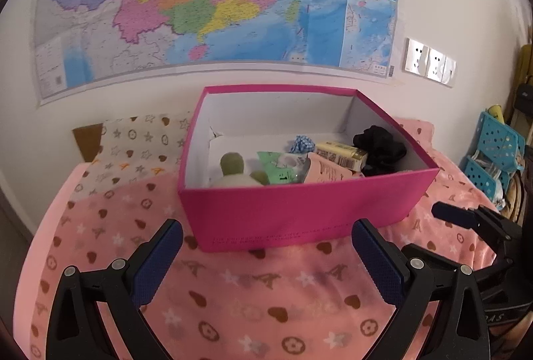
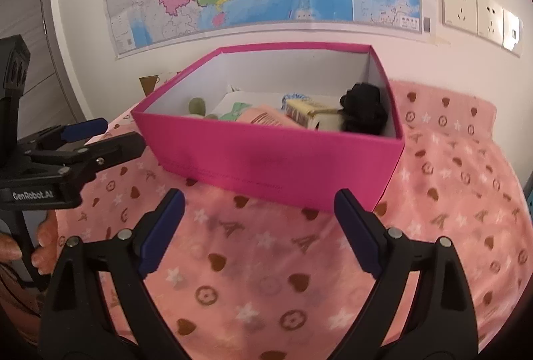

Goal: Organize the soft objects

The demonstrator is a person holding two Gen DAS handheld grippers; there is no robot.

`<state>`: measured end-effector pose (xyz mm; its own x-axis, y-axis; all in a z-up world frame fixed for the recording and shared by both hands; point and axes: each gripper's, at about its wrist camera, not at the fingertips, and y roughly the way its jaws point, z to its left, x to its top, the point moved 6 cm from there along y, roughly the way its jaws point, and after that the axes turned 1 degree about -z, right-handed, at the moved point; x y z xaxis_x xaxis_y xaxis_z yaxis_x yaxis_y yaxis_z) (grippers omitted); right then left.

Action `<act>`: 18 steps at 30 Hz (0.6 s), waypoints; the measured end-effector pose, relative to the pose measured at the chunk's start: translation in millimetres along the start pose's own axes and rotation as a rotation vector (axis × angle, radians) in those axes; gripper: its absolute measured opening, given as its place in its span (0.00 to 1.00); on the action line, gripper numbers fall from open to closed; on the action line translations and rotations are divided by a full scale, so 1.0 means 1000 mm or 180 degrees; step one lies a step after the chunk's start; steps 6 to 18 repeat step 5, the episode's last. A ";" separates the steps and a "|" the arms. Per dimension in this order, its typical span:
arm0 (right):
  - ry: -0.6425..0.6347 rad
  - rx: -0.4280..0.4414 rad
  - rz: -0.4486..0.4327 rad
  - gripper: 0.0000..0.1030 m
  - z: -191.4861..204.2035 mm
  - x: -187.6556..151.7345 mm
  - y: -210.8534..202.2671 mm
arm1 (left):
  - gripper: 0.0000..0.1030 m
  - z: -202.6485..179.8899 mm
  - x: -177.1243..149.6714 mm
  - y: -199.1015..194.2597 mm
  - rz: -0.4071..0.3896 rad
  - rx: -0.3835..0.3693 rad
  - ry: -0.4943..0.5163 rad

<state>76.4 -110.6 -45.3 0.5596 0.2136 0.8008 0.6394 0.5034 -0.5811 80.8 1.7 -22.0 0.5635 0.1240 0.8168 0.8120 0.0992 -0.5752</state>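
Both jaws are spread wide and holding nothing: our left gripper (image 1: 266, 251) and right gripper (image 2: 260, 220) hover over the pink patterned fleece blanket (image 2: 266, 260), just in front of the open magenta cardboard box (image 1: 299, 210). Inside that box sit a black fuzzy bundle (image 1: 379, 148), a green plush toy (image 1: 233, 165) and a blue checked scrunchie (image 1: 302, 144).

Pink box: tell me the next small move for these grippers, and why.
Probably hold both back and look for anything soft left outside. The left gripper and right gripper are open and empty, short of the pink box. The black fabric bundle, green plush and blue checked cloth already lie inside, and only blanket shows in front.
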 end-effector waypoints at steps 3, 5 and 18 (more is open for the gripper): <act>0.0000 0.0019 0.0020 0.89 0.006 -0.006 -0.002 | 1.00 -0.003 -0.010 -0.004 0.0026 0.0056 0.0011; -0.0013 0.0019 0.0028 0.89 0.008 -0.009 -0.004 | 1.00 -0.006 -0.017 -0.006 0.0035 0.0133 0.0068; -0.0013 0.0019 0.0028 0.89 0.008 -0.009 -0.004 | 1.00 -0.006 -0.017 -0.006 0.0035 0.0133 0.0068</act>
